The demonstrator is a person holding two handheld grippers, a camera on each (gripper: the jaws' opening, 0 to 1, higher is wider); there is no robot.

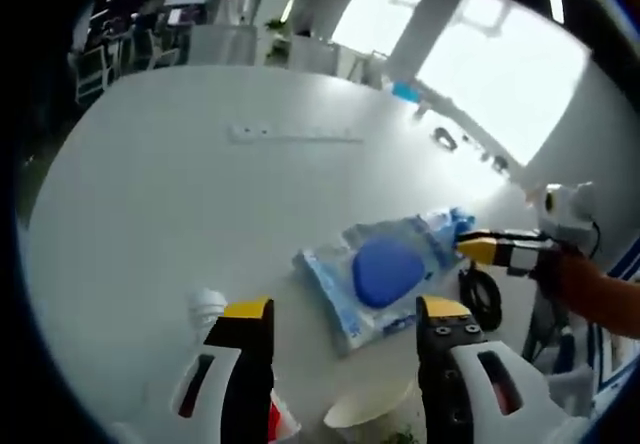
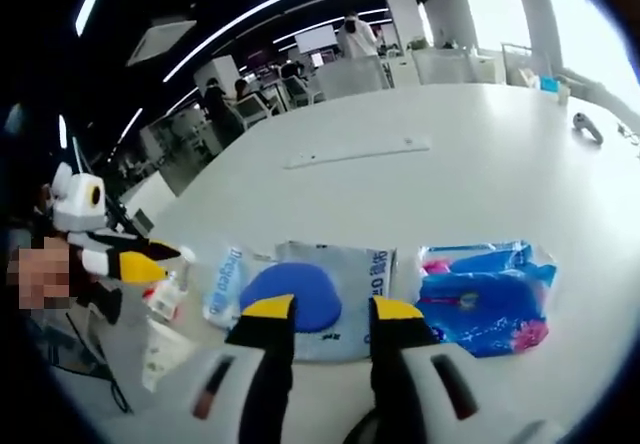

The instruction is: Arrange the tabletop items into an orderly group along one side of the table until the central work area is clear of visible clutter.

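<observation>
In the left gripper view, far left on the white table [image 1: 180, 194], a bottle [image 1: 209, 306] mostly hidden behind the left jaw: white cap clear, a scrap of red label lower down, the rest cut off. Left gripper [image 1: 346, 312] spread wide, yellow tips well apart, nothing held. Low between the jaws, a pale cup [image 1: 368, 406], half cut off at the bottom edge, with something green beside it too small to name. Beyond the gap, near the table's right side, the wipes pack [image 1: 385, 274], flat, round blue lid up; blue print on its wrapper too blurred to read. Just past it the blue packet [image 1: 452, 226], partly covered by the pack. Right gripper [image 1: 482, 249] reaching in from the right, yellow tip at the packet; cannot tell whether touching. Below it a black cable [image 1: 483, 299], coiled, partly behind the right jaw. Far back, a long pale strip [image 1: 295, 134] set in the tabletop, details not legible. In the right gripper view, left gripper [image 2: 148, 265] entering at the left, yellow tip just above the bottle [image 2: 166, 300]; label unreadable. Under it the cup [image 2: 165, 352], apparently on its side, shape hard to make out. Wipes pack [image 2: 300, 284] at centre, its near edge hidden by the right gripper [image 2: 335, 314], jaws apart by a narrower gap, empty; blue characters on the wrapper, not decipherable. Just beside it on the right, the blue packet [image 2: 485, 299], pink patches, print blurred. Strip [image 2: 360, 151] beyond, across mid-table.
</observation>
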